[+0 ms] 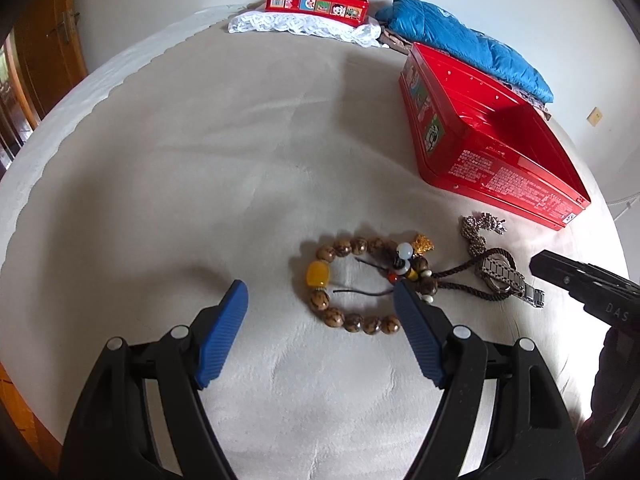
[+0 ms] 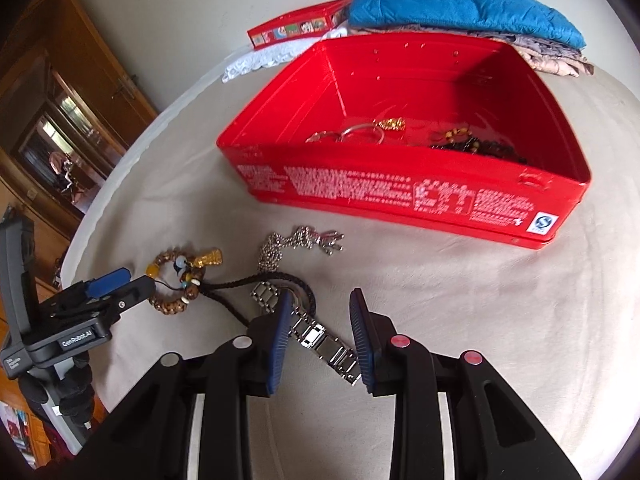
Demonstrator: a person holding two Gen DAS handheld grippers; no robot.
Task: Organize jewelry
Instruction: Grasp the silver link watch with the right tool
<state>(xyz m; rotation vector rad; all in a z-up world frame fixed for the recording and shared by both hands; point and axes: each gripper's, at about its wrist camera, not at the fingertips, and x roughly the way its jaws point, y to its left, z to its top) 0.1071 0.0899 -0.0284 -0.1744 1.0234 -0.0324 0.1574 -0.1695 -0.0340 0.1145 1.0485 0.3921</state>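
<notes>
A brown bead bracelet [image 1: 352,280] with a yellow bead and gold charm lies on the beige cloth; it also shows in the right wrist view [image 2: 176,280]. My left gripper [image 1: 320,292] is open, its jaws on either side of the bracelet's near part. A steel watch [image 2: 320,336] lies between the jaws of my right gripper [image 2: 320,304], which is open. The watch shows in the left wrist view [image 1: 508,280]. A dark braided cord [image 2: 256,284] and a silver ball chain [image 2: 296,244] lie beside it. The open red tin [image 2: 400,200] holds several jewelry pieces [image 2: 384,130].
The red tin lid [image 1: 316,4] rests on white lace [image 1: 304,26] at the far edge. A blue folded cloth [image 2: 460,8] lies on a patterned one behind the tin. The table's rounded edge [image 1: 60,120] and wooden cabinets [image 2: 60,100] are at the left.
</notes>
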